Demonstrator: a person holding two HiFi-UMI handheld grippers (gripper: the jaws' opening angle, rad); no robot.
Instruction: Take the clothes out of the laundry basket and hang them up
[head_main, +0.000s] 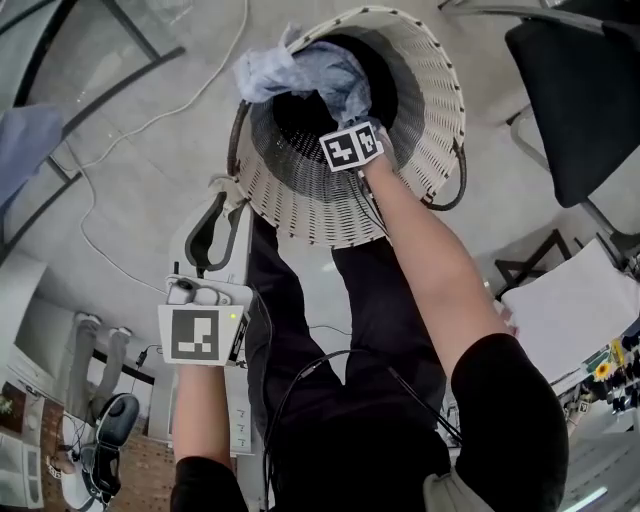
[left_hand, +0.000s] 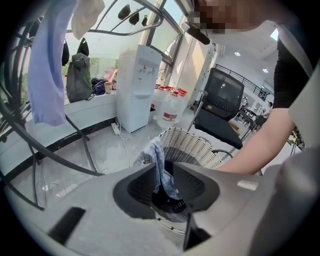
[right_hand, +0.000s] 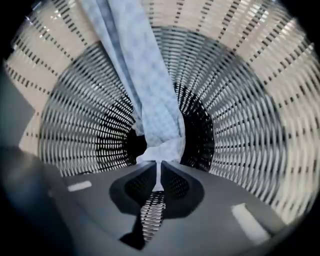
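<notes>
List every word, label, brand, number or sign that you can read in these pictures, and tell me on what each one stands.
No text can be read in any view.
Left marker cube: a black-and-white square pattern only, no letters.
Right marker cube: the same kind of pattern, no letters.
Red labels on the water jugs: too blurred to read.
Small marks on the white panel: too small to read.

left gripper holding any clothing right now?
No: the left gripper has its fingers apart with nothing between them; the blue cloth seen through the gap drapes over the laundry basket farther off.
</notes>
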